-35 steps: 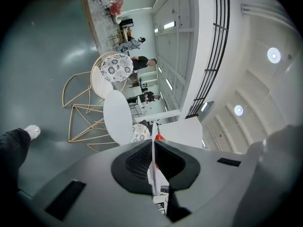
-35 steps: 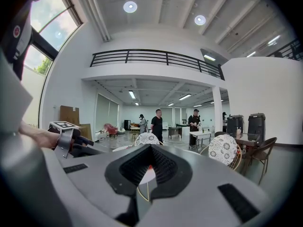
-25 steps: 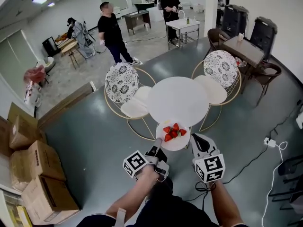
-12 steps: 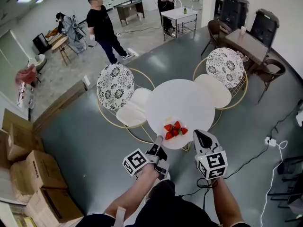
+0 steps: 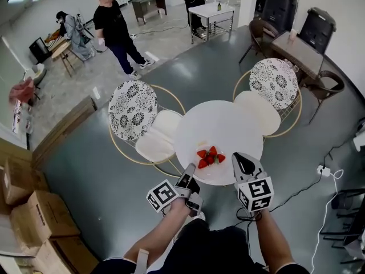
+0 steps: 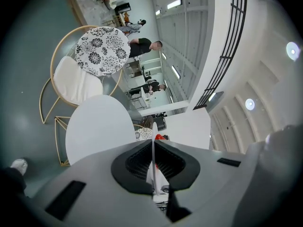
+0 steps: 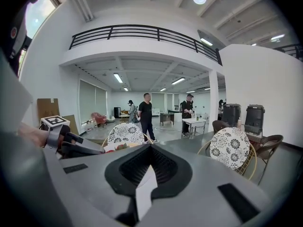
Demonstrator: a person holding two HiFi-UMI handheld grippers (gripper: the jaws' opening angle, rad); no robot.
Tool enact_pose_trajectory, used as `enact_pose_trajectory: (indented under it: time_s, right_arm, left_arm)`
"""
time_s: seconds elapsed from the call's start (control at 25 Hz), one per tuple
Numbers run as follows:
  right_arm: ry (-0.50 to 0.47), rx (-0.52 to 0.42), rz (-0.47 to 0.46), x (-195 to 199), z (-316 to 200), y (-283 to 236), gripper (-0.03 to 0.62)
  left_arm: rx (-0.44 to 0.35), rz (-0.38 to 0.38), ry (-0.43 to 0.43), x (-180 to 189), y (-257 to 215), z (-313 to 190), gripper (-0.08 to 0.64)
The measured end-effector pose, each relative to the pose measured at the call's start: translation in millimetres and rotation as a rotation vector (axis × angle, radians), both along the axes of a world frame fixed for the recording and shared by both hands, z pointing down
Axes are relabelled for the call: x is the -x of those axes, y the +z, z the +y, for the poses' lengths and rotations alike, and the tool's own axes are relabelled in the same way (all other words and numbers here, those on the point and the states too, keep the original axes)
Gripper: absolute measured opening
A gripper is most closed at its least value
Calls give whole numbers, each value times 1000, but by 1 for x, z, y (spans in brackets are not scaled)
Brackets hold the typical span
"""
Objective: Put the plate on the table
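A white plate (image 5: 220, 178) with several strawberries (image 5: 209, 157) hangs over the near edge of the round white table (image 5: 225, 121). My left gripper (image 5: 190, 179) is shut on the plate's left rim, and my right gripper (image 5: 242, 160) is shut on its right rim. In the left gripper view the plate (image 6: 152, 148) shows edge-on as a thin white line between the jaws, with a strawberry (image 6: 160, 137) beyond and the table (image 6: 97, 129) to the left. In the right gripper view the plate's rim (image 7: 145, 188) sits pinched between the jaws.
Two chairs with patterned backs stand behind the table, one at the left (image 5: 133, 110) and one at the right (image 5: 275, 83). Cardboard boxes (image 5: 34, 216) are stacked at the left. A cable and socket (image 5: 325, 170) lie on the floor at the right. People (image 5: 114, 24) stand far back.
Both grippers have carried the plate forward, from in front of the table to over its near edge. The table has come closer in the head view.
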State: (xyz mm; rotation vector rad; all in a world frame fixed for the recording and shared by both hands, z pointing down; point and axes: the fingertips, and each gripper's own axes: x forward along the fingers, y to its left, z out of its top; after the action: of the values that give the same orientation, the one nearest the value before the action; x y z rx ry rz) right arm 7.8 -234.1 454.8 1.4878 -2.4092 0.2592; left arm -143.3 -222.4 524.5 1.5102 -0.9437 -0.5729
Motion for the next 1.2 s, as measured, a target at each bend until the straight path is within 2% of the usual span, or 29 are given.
enact_pose_trajectory:
  time_s: [0.48, 0.84, 1.2]
  right_arm:
    - [-18, 5, 14, -16, -40, 3, 5]
    - [-119, -9, 16, -23, -80, -2, 5]
    - [-185, 14, -6, -30, -95, 11, 5]
  left_arm:
    - [25, -9, 11, -15, 21, -36, 15]
    - [19, -16, -59, -22, 39, -65, 15]
    - [50, -41, -111, -27, 84, -88, 15]
